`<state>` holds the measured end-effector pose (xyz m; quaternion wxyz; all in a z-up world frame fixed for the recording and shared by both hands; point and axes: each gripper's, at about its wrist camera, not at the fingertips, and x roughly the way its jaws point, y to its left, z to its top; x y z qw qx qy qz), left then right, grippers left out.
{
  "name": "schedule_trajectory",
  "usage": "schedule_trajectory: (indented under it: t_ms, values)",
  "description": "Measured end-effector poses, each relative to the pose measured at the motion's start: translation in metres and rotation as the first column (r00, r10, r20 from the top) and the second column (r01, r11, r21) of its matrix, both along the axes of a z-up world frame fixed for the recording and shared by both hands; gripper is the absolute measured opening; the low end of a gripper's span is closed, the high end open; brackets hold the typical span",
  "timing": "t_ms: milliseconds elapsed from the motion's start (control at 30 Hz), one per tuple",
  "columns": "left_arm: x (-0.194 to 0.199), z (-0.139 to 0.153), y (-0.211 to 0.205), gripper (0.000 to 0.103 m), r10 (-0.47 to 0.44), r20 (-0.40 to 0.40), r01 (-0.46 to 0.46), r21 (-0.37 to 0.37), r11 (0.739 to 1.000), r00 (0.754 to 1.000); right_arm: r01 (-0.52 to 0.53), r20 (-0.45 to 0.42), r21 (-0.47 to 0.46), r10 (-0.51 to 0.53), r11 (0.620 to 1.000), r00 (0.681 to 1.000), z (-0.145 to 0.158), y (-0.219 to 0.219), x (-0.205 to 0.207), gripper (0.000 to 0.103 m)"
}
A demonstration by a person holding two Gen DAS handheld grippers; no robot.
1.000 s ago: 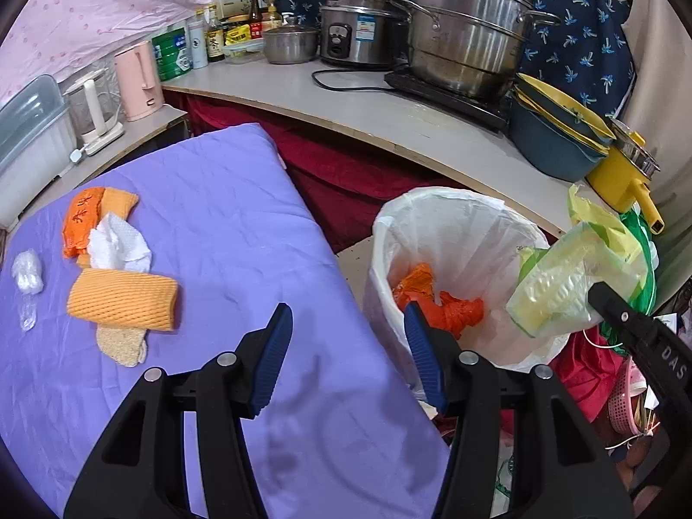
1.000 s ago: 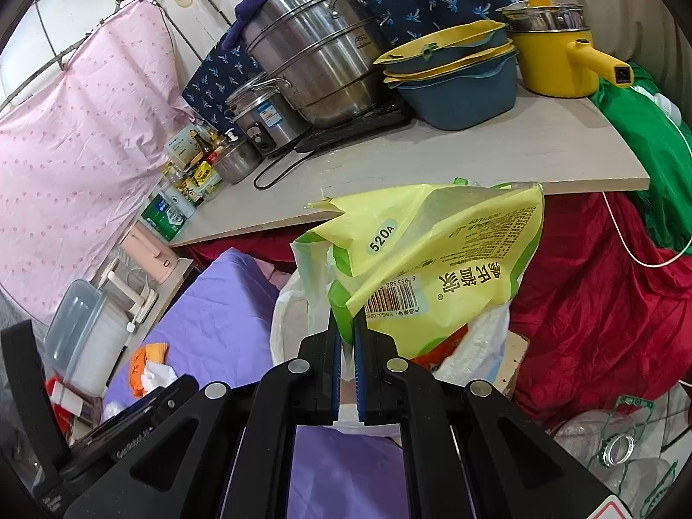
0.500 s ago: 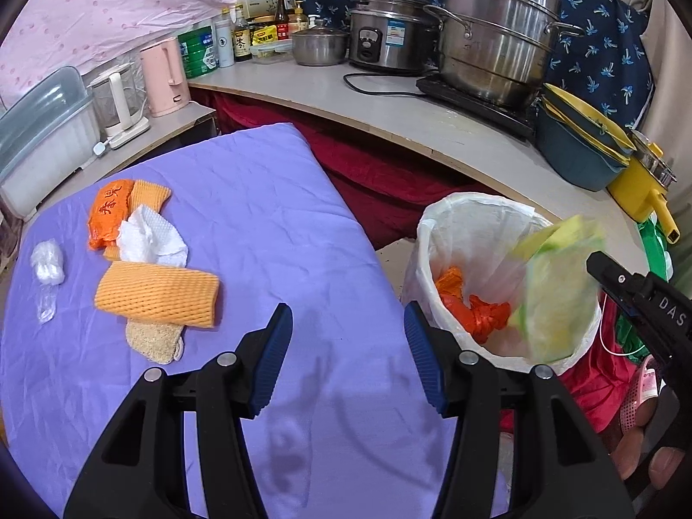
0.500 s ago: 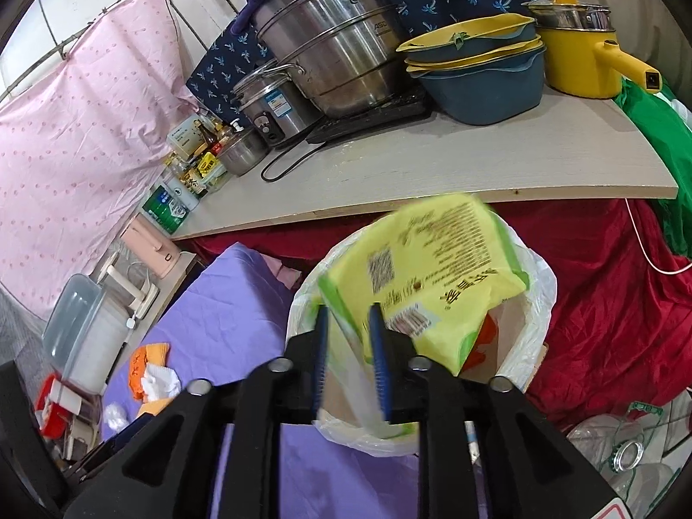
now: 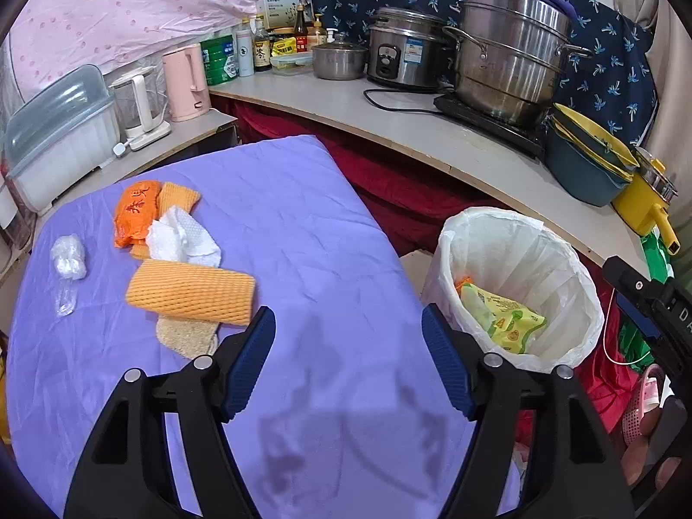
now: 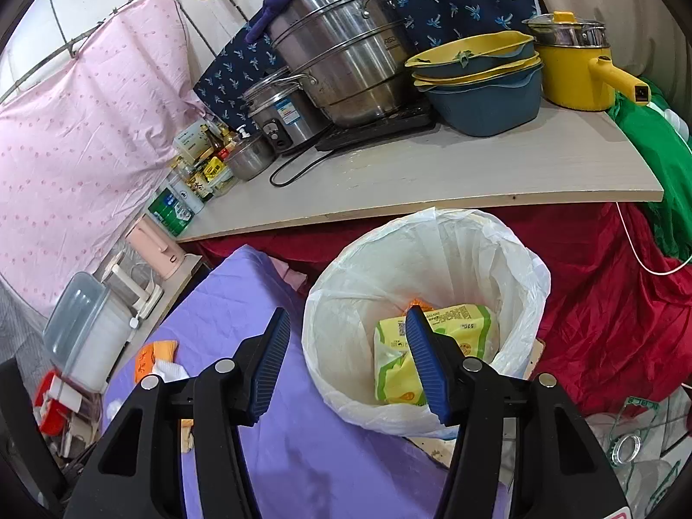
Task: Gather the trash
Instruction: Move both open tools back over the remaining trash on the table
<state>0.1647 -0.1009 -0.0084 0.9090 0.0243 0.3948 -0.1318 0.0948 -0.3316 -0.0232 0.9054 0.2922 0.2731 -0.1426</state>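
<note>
A bin lined with a white bag stands right of the purple-covered table. A yellow-green packet lies inside it on orange trash. On the table's left lie an orange wrapper, a white tissue, an orange foam net, a beige pad and a clear plastic wad. My left gripper is open and empty above the table. My right gripper is open and empty above the bin's near rim.
A counter behind holds steel pots, a rice cooker, stacked bowls, a yellow pot and bottles. A pink kettle and a plastic box stand at left. Red cloth hangs by the bin.
My right gripper opened and let go of the yellow-green packet, which dropped into the bin. The left gripper stayed open and its view shifted towards the table.
</note>
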Motion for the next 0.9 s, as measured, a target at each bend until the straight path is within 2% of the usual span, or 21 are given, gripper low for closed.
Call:
schedule_trajectory:
  t_ms: [900]
  values:
    - [-0.023, 0.014, 0.097, 0.070, 0.131, 0.038, -0.130, -0.023, 0.991, 0.991, -0.186, -0.005, -0.072, 0.186, 0.980, 0.983, 0.021, 0.110, 0.013, 0.058]
